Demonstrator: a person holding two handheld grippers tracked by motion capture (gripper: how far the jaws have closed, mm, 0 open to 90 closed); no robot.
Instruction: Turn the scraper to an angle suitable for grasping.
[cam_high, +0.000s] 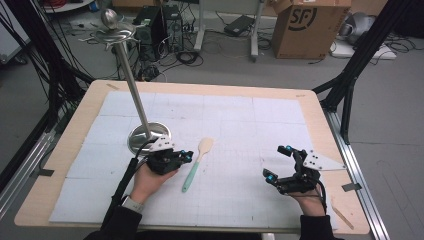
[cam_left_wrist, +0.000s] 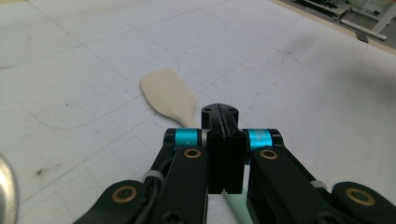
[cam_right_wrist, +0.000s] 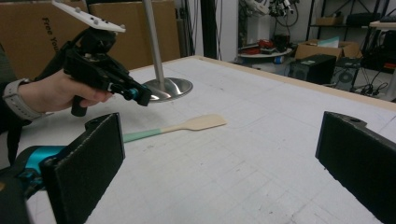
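A spatula with a cream blade and a teal handle lies flat on the white mat, blade toward the far side. My left gripper is shut with nothing between its jaws. It hangs just above the spatula's handle, near where it meets the blade. In the left gripper view the closed jaws point at the blade. My right gripper stands wide open and empty to the spatula's right. In the right gripper view its pads frame the spatula and the left gripper farther off.
A metal stand with a round base and a tall tilted pole stands just behind my left hand; a dish with a ball tops it. The gridded white mat covers the wooden table. Boxes, cables and frame legs lie beyond.
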